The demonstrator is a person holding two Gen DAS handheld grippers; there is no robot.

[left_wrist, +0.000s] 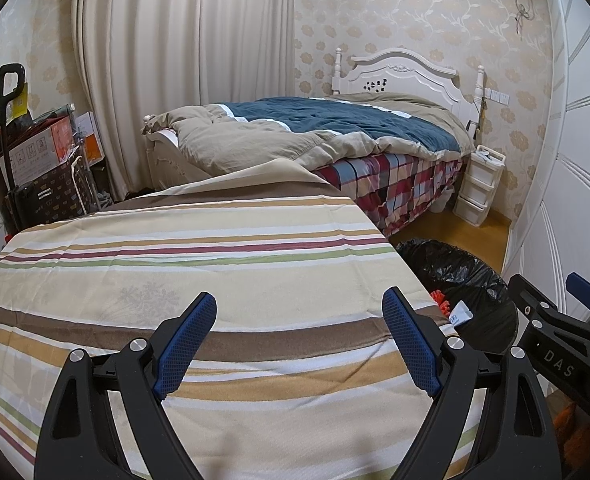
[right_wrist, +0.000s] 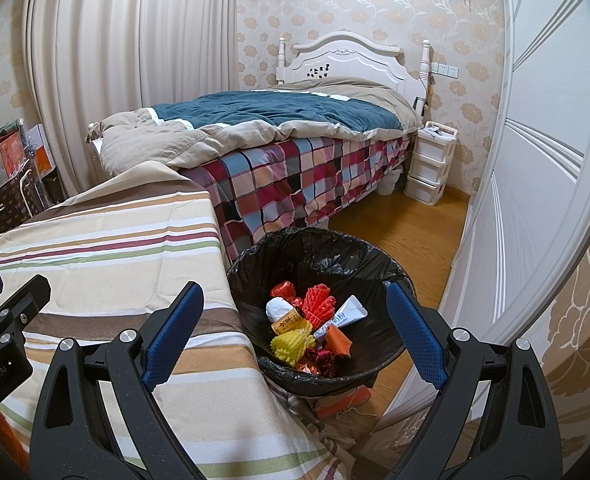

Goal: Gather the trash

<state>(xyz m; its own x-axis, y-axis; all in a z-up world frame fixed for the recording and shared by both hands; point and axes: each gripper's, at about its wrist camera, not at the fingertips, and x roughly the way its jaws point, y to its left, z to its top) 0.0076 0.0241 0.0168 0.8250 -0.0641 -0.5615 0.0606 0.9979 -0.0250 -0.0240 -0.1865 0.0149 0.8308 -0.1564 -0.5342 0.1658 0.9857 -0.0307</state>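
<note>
My left gripper hangs over the striped cloth with its 2 blue pads spread wide and nothing between them; only bare fabric shows in the gap. My right gripper is spread just as wide and also grips nothing.

Through the right wrist view, the gap between my right fingers frames the trash bin, lined with a black bag, which stands on the wooden floor just beside the edge of the cloth-covered surface. The bin sits below and ahead of my right fingertips, apart from them. The trash lies at its bottom: an orange foam net, a yellow foam net, a white squeezed tube, a small yellow-orange bottle, a white crumpled wad and some red wrappers.

From the left wrist view the same bin shows to the right of my left fingers, partly hidden by the cloth edge, with my right gripper next to it.

Beyond stands a bed with a checked sheet.
</note>
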